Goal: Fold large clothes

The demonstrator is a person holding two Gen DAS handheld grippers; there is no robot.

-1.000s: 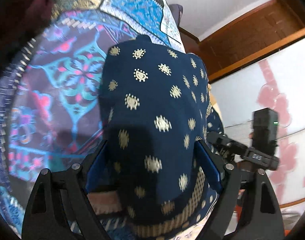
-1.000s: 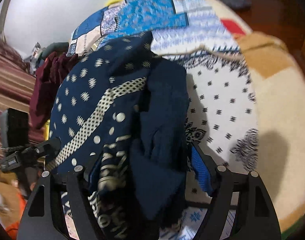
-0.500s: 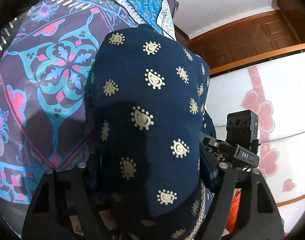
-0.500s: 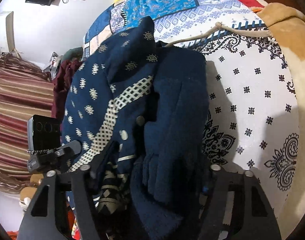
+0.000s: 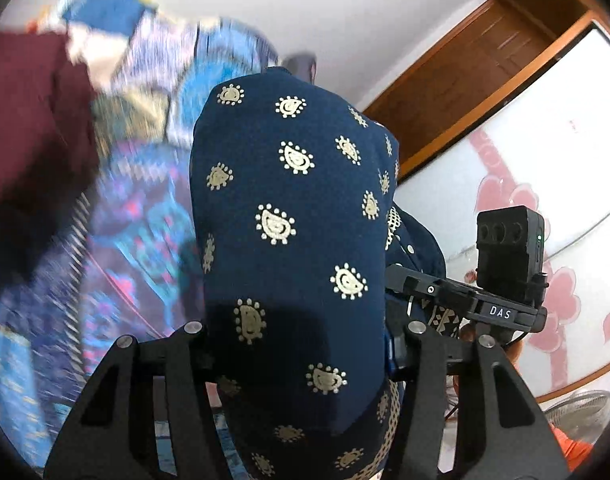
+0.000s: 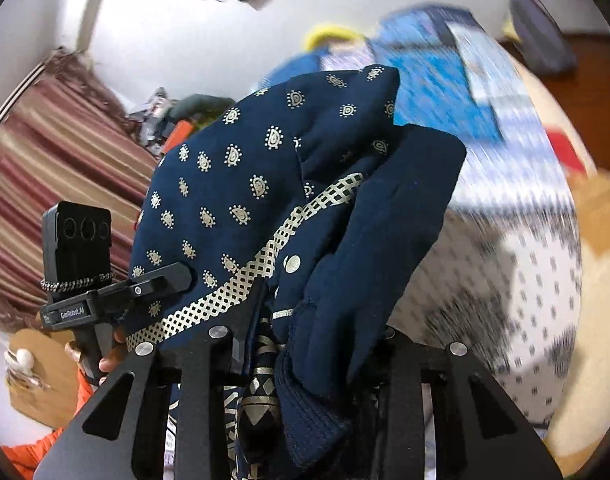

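A navy garment with gold paisley print [image 5: 289,216] hangs folded between both grippers, lifted off the bed. My left gripper [image 5: 297,344] is shut on its edge; the cloth covers the fingertips. In the right wrist view the same navy garment [image 6: 241,200] shows a gold checkered band and a plain navy inner layer. My right gripper [image 6: 309,344] is shut on that bunched cloth. Each gripper shows in the other's view: the right gripper [image 5: 465,304] beside the cloth, the left gripper [image 6: 105,300] at left.
A patchwork blue and purple bedspread [image 5: 137,216] lies below, blurred. A maroon cloth [image 5: 29,120] lies at left. A white dotted sheet [image 6: 525,280] covers the bed's right side. A striped curtain [image 6: 45,168] and wooden door frame [image 5: 485,60] stand behind.
Both grippers have risen and tilted up with the garment, so more wall shows and the bed streaks past blurred. Both grips are unchanged.
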